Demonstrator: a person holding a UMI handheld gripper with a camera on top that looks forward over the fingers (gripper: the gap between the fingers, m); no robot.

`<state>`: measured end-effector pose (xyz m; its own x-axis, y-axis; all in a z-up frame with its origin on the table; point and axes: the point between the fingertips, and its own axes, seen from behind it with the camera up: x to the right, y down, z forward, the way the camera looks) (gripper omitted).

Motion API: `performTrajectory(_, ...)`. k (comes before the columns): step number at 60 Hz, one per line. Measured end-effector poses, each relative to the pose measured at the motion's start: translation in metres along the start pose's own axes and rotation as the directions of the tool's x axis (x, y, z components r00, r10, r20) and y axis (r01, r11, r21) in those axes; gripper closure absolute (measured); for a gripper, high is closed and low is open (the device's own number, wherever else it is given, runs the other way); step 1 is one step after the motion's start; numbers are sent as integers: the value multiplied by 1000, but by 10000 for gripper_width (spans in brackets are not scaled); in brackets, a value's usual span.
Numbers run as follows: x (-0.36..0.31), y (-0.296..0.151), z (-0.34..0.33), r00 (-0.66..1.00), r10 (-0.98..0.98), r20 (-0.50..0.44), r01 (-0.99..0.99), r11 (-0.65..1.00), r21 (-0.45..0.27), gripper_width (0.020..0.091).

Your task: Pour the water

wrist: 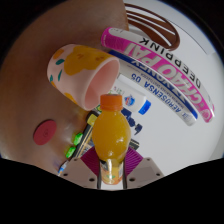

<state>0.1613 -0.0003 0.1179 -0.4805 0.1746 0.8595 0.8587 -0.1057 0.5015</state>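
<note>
An orange bottle [110, 135] with an orange cap [111, 101] is held between my fingers, its neck pointing forward and away from me. My gripper [111, 165] is shut on the bottle's lower body, with the magenta pads [132, 160] pressing both sides. Just beyond the cap to the left is a pink-and-yellow patterned paper cup [78, 72], seen tilted with its pink inside facing the bottle. The cap sits close to the cup's rim. No liquid stream is visible.
A pink-and-white "Deepdrink" box [160, 62] and a white labelled box [150, 100] lie beyond the bottle to the right. A small red disc [44, 130] and green bits [72, 140] rest on the white surface to the left. A brown table [60, 30] lies behind.
</note>
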Motion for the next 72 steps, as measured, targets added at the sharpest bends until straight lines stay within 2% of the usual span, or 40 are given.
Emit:
performTrajectory(6, -9, -2, 2, 999, 27, 37, -27, 1000, -8, 821)
performTrajectory(11, -7, -3, -1, 994, 99, 47, -100, 995, 11, 824)
performTrajectory(19, 1, 2, -9, 908, 404, 114, -410, 911, 37, 824)
performTrajectory(29, 19, 13, -20, 567, 792, 227, -818, 574, 40, 825)
performTrajectory(35, 18, 19, -21, 280, 915, 290, -955, 296, -12, 824)
performTrajectory(43, -10, 17, -12, -122, 927, 355, -987, -75, -142, 825)
performTrajectory(49, -37, 9, -4, -311, 875, 371, -946, -248, -209, 824)
performTrajectory(67, -105, -13, 5, -445, 813, 376, -891, -357, -281, 814)
performTrajectory(72, -103, -10, 7, -453, 808, 378, -890, -389, -235, 819)
